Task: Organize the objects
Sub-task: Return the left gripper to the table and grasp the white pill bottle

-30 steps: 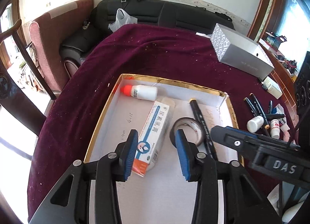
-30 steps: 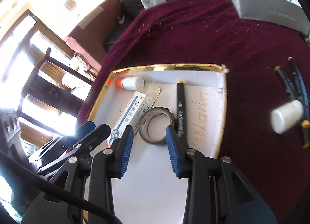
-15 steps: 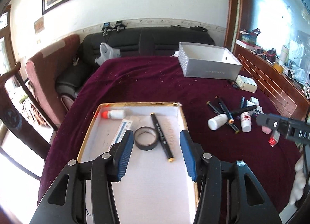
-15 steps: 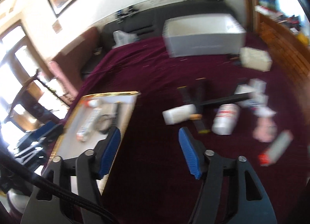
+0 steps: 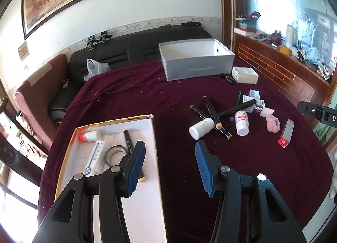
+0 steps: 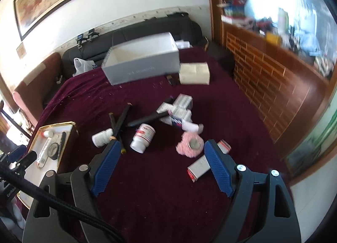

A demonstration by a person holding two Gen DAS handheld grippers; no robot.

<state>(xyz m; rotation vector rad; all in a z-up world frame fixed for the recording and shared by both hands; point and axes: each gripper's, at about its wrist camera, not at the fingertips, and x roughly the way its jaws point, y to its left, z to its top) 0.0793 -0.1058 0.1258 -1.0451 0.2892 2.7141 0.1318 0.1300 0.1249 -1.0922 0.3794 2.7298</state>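
A gold-rimmed white tray [image 5: 113, 121] at the left holds an orange-capped glue bottle [image 5: 89, 136], an ointment box [image 5: 95, 156], a tape ring [image 5: 114, 154] and a black marker [image 5: 128, 142]. My left gripper [image 5: 170, 144] hangs open over the tray's right edge with nothing in it. My right gripper [image 6: 161, 144] hovers over the cloth with its jaws opening and nothing between them. Ahead of it lie a white bottle [image 6: 102, 136], a red-labelled pill bottle [image 6: 143, 135], crossed black markers [image 6: 120, 118], a pink puff [image 6: 190, 144] and a small silver box [image 6: 199, 168].
A maroon cloth [image 5: 130, 95] covers the table. An open grey box [image 5: 198, 64] stands at the back with a white carton [image 5: 245, 74] beside it. Small medicine boxes [image 6: 181, 106] lie behind the pill bottle. A black sofa [image 5: 130, 47] and brick ledge [image 6: 263, 70] border the table.
Both grippers have pulled back and swung right, away from above the tray toward the loose items. The right jaws have spread much wider; the left ones a little.
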